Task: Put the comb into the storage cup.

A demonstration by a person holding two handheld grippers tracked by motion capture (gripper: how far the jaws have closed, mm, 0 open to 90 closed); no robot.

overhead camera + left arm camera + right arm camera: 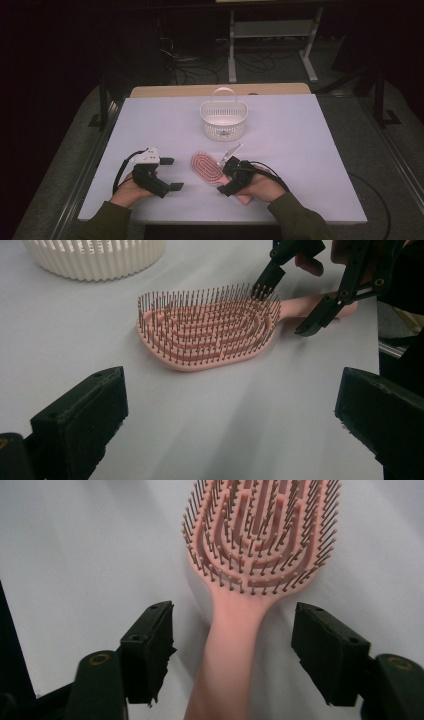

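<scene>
While the pink hairbrush [207,168] is lying bristles-up on the white table [300,150], well in front of the white basket [223,120], the right gripper [232,645] is straddling its handle, jaws apart, pads not pressing. Left gripper [167,174] is sitting released, nothing between its jaws, just left of the brush.

Hairbrush [207,168] on table [300,150] btwn hand-held grippers, basket [223,120] behind it
</scene>
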